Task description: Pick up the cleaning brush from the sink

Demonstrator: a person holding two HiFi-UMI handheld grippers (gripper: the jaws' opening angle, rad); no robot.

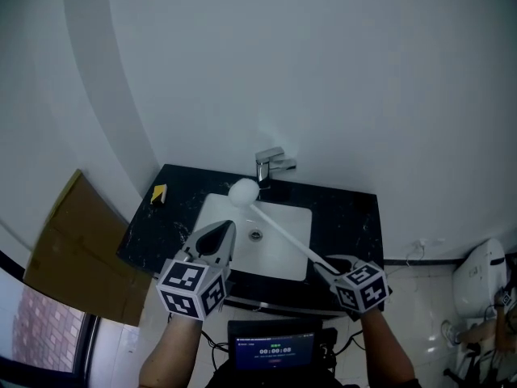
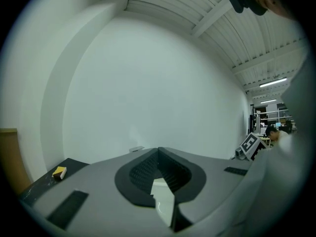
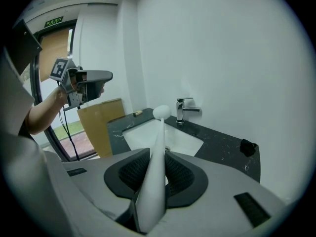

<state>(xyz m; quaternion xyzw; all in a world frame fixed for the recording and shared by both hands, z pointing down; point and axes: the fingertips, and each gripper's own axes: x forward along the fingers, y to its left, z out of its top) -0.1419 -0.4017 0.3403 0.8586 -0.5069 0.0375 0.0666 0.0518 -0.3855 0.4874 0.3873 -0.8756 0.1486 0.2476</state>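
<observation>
The cleaning brush (image 1: 279,229) is white, with a round head and a long thin handle. It hangs slanted above the white sink (image 1: 214,212), its head up near the faucet (image 1: 273,165). My right gripper (image 1: 327,267) is shut on the lower end of the handle. In the right gripper view the handle (image 3: 154,179) runs out between the dark pads to the head, over the sink (image 3: 185,141). My left gripper (image 1: 226,226) hovers over the sink's left front. Its jaws meet at the tips (image 2: 158,151) with nothing between them.
The sink sits in a black stone counter (image 1: 347,225) against a white wall. A small yellow block (image 1: 159,192) lies at the counter's back left, and a small black object (image 3: 247,147) at its right. Brown cardboard (image 1: 73,249) leans at the left. A screen (image 1: 275,350) is below.
</observation>
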